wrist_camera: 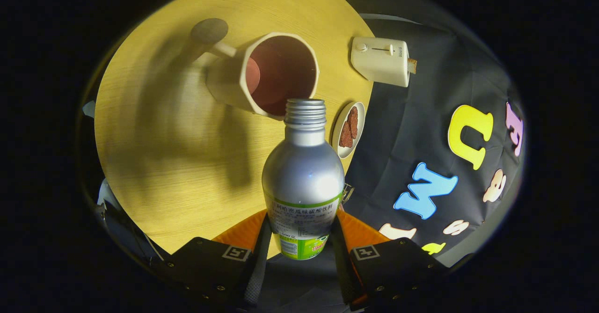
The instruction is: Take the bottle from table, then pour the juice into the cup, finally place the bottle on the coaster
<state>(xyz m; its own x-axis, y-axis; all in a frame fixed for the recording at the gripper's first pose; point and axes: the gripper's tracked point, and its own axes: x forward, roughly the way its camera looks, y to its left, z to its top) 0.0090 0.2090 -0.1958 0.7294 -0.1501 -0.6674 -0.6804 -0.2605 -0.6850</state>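
A: What are the fingers at?

B: The gripper (pixel 302 238) has both black fingers (pixel 255 257) pressed against the labelled lower part of the bottle (pixel 303 177), one on each side, so the bottle is pinched between them.

A: Describe the bottle.

B: Silver metal body, threaded neck with no cap on it, a green and white label around the bottom. It points forward along the fingers, and the whole scene looks rolled over, so the bottle is tilted well away from upright.

A: And the cup?

B: The cup (pixel 271 74) is cream outside, dark reddish inside, with a handle on the side away from the booth wall. It stands on the round wooden table (pixel 154 130), just beyond the bottle's mouth. The mouth sits right at the cup's near rim in this view; I can't tell if they touch or if the bottle is held above it.

A: Any juice showing?

B: The cup's inside is dim; I can't make out liquid for certain.

A: What else is on the table?

B: A small white plate (pixel 346 128) with brown slices on it, just beside the bottle's neck near the table edge, and a cream toaster (pixel 381 60) beyond it. A dark round coaster (pixel 209 30) lies past the cup's handle.
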